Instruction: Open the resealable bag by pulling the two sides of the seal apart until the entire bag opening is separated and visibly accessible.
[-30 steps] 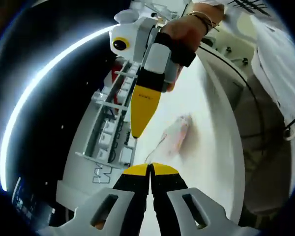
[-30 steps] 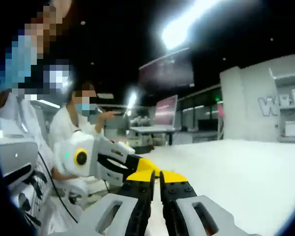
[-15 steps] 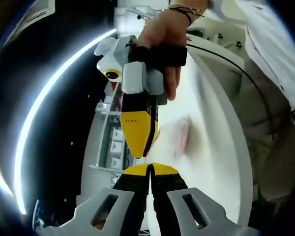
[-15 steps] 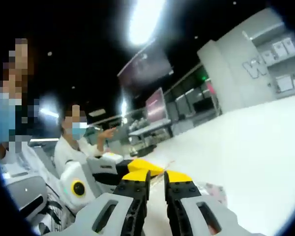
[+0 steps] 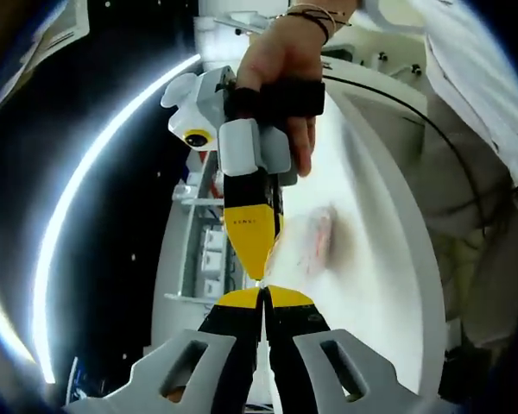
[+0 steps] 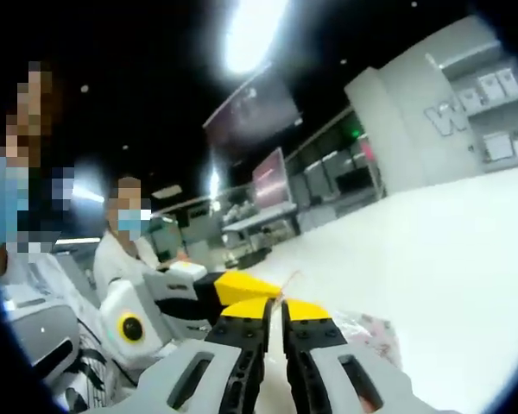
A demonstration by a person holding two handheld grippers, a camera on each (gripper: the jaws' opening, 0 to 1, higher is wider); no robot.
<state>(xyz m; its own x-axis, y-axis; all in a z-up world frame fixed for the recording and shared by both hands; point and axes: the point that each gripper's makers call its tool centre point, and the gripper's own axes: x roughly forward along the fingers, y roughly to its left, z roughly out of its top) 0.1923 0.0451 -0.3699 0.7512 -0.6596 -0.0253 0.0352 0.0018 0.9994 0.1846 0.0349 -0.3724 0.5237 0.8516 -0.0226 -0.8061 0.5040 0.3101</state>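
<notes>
- In the left gripper view the left gripper [image 5: 263, 291] has its yellow-tipped jaws pressed together, with the thin edge of the resealable bag [image 5: 315, 246] seemingly caught between them, though the film is too faint to be sure.
- Just beyond, the right gripper [image 5: 256, 274] comes down from above, tip almost touching the left one's, its jaws also closed at that same bag edge; a hand [image 5: 285, 65] with a bracelet grips its handle.
- The bag, clear with something pinkish inside, hangs or lies just past the tips over the white table [image 5: 371, 285].
- In the right gripper view the right gripper [image 6: 274, 304] shows closed jaws, the bag [image 6: 367, 332] beside them to the right and the left gripper [image 6: 276, 291] meeting them from the left.
- Farther off stand a grey shelf unit [image 5: 203, 250], monitors [image 6: 270, 177], and a seated person in white [image 6: 125, 254].
</notes>
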